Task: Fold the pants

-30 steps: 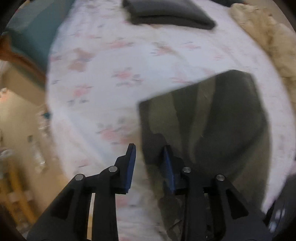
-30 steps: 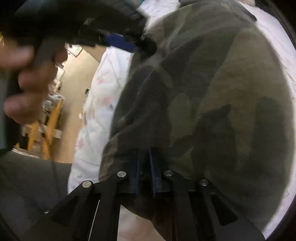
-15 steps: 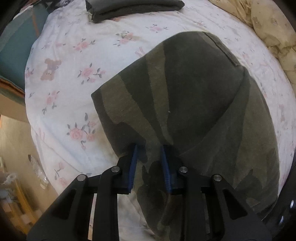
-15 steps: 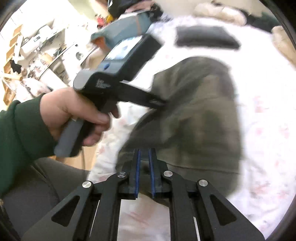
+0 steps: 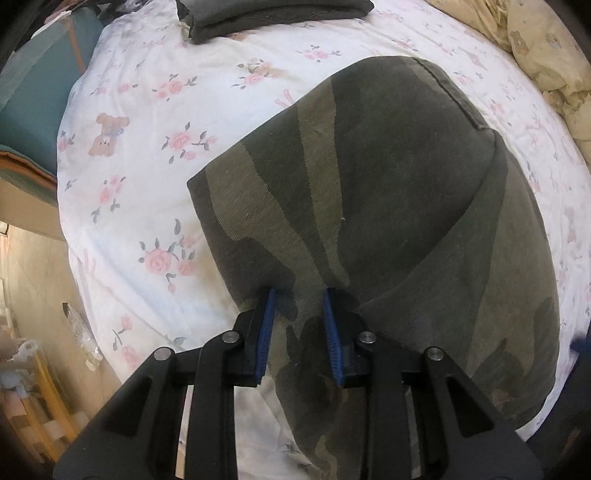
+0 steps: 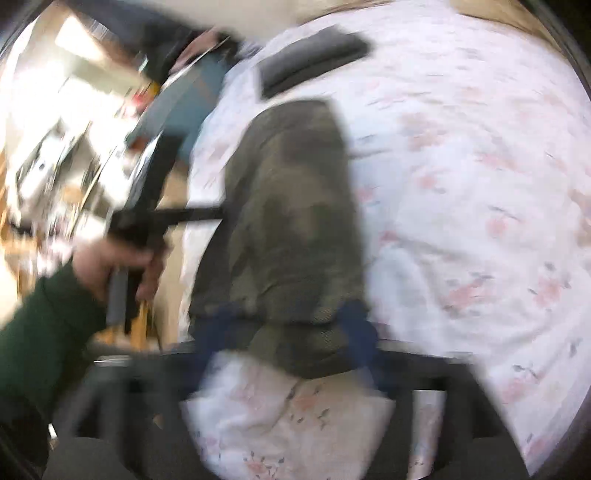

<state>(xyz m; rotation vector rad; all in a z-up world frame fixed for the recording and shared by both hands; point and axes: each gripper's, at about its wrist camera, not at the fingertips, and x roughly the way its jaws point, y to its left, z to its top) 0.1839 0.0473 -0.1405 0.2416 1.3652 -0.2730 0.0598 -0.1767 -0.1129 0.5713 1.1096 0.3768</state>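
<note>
In the left wrist view the camouflage pants (image 5: pixel 388 206) lie folded on a bed (image 5: pixel 155 155) under a white sheet with pink flowers, the upper layer lying over a lower one that shows at the right. The left gripper (image 5: pixel 299 328) points steeply down at the near edge of the pants, and its blue fingers (image 5: pixel 265 332) stand a little apart with a fold of the cloth pinched between them. A folded dark garment (image 5: pixel 273 16) lies at the far end of the bed, well apart from the pants, and a cream quilt (image 5: pixel 546 51) lies bunched at the upper right. The right wrist view is blurred. There the right gripper (image 6: pixel 284 332) has just been opening: its fingers (image 6: pixel 360 328) are spread wide on either side of the near end of the pants (image 6: pixel 291 221) without pressing on it. A hand (image 6: pixel 110 269) in a green sleeve (image 6: pixel 40 332) holds the left gripper at the pants' left edge.
</note>
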